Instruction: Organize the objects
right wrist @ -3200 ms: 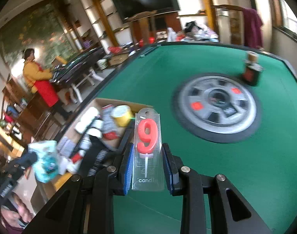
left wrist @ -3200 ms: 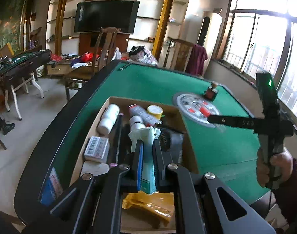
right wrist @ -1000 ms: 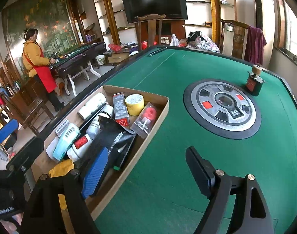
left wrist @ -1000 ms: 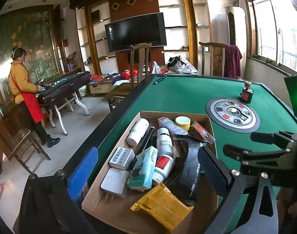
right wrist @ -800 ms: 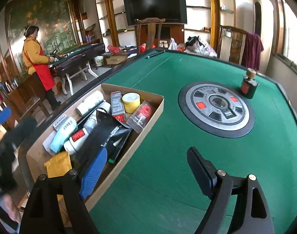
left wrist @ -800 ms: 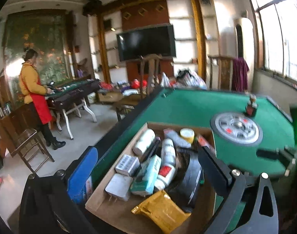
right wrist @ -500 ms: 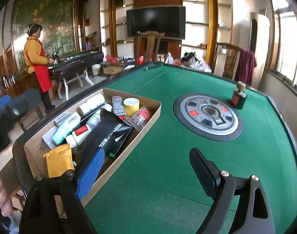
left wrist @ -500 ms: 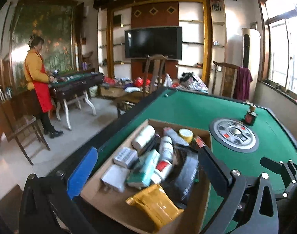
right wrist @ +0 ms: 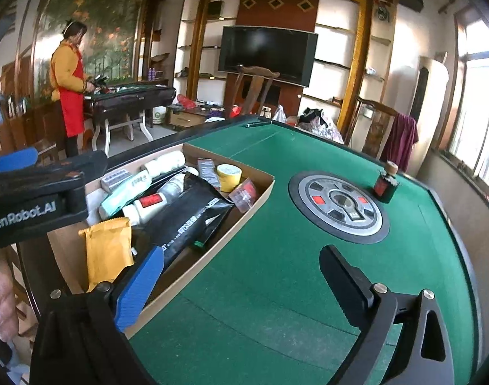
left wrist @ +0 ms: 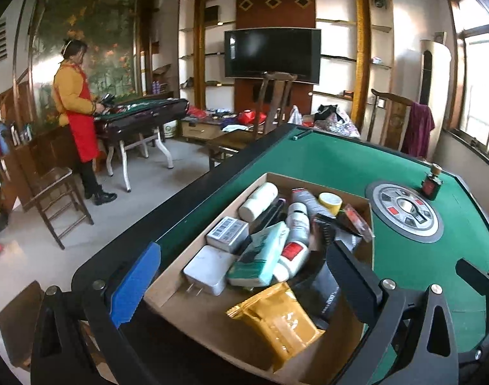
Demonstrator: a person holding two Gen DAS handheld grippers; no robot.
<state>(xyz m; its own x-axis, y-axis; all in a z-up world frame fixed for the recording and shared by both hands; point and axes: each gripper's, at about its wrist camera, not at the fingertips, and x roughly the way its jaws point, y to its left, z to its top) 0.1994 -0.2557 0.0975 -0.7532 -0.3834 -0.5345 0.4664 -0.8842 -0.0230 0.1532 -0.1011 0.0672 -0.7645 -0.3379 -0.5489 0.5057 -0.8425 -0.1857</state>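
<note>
A shallow cardboard box [left wrist: 198, 243] [right wrist: 260, 202] sits on the green table's left side. It holds a teal tissue pack [left wrist: 260, 258], white bottles [left wrist: 297, 224], a yellow pouch [left wrist: 276, 320] [right wrist: 106, 250], a black bag [right wrist: 186, 221], a yellow tape roll [right wrist: 229, 173] and the candle pack [right wrist: 244, 194]. My left gripper [left wrist: 241, 276] is open and empty, held back above the box's near end. My right gripper [right wrist: 241, 276] is open and empty, above the table beside the box's right wall.
A round grey dial panel [right wrist: 339, 207] [left wrist: 404, 213] is set in the table's middle, with a small dark bottle [right wrist: 385, 186] behind it. Green felt [right wrist: 276, 288] lies in front of the right gripper. A person in a red apron [left wrist: 77, 122] stands at another table far left.
Both grippers, open and empty, have drawn back and up from the box over the last second. Earlier they held the tissue pack and the candle pack, which now lie in the box.
</note>
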